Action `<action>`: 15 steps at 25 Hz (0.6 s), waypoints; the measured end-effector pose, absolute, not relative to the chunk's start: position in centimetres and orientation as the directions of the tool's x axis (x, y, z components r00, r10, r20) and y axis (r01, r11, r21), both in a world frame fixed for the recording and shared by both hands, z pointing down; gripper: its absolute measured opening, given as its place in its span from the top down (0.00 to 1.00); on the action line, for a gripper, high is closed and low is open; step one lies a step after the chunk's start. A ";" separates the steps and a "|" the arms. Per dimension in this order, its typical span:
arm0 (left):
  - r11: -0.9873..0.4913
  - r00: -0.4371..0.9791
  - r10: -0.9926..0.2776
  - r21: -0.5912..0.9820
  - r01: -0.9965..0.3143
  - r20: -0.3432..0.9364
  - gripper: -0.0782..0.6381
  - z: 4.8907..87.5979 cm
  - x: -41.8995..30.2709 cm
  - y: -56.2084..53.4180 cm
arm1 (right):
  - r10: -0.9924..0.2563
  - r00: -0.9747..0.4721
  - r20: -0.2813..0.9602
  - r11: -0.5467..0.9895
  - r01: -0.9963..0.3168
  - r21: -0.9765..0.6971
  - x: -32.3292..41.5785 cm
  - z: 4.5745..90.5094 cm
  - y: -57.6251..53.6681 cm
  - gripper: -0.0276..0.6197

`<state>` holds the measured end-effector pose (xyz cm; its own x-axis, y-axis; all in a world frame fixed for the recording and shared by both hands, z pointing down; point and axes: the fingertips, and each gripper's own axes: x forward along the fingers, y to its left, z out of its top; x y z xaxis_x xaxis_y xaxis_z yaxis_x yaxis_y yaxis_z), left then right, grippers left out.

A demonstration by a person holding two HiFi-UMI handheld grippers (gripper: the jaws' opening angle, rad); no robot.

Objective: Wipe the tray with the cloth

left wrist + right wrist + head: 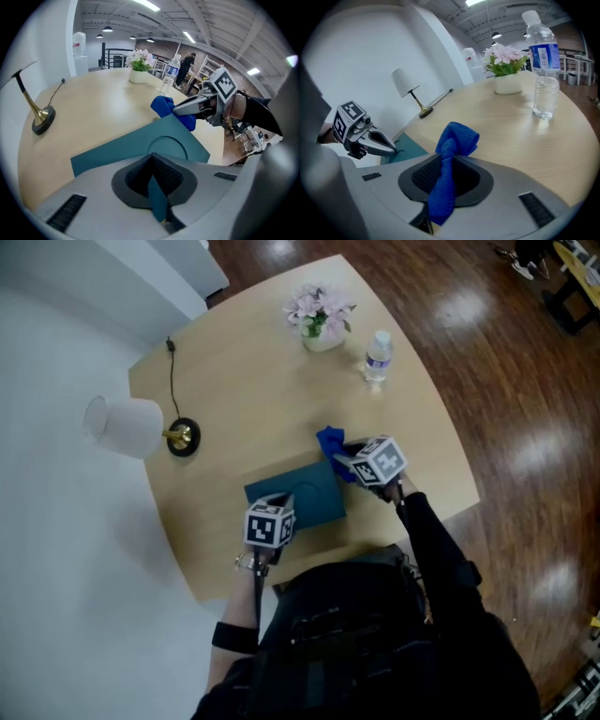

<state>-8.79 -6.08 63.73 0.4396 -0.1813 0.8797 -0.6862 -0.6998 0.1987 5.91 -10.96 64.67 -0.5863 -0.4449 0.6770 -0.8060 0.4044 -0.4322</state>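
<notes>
A flat teal tray [309, 498] lies on the wooden table, near the front edge. My left gripper [282, 500] is shut on the tray's near edge, and a strip of the teal tray [140, 147] runs between its jaws. My right gripper [343, 461] is at the tray's far right corner, shut on a blue cloth [329, 441]. In the right gripper view the cloth [452, 143] bunches up out of the jaws above the table. The left gripper view shows the cloth [163, 106] hanging just beyond the tray's far corner, with the right gripper [180, 108] behind it.
A white-shaded lamp [131, 427] with a brass base and black cord stands at the table's left. A pot of pink flowers [319, 317] and a clear water bottle [378, 355] stand at the far side. The table's curved edge runs close on the right, over a dark wooden floor.
</notes>
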 end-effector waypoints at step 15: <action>-0.720 0.463 -0.146 0.227 -0.656 0.875 0.89 63.8 -8.8 -6.3 | -0.372 -0.667 0.645 0.363 -0.745 -0.560 4.2 65.9 -2.1 0.83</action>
<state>-8.75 -6.25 63.85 0.4626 -0.1458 0.8745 -0.6563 -0.7195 0.2272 4.17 -2.05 65.93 -0.6670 -0.3723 0.6454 -0.7446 0.3626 -0.5605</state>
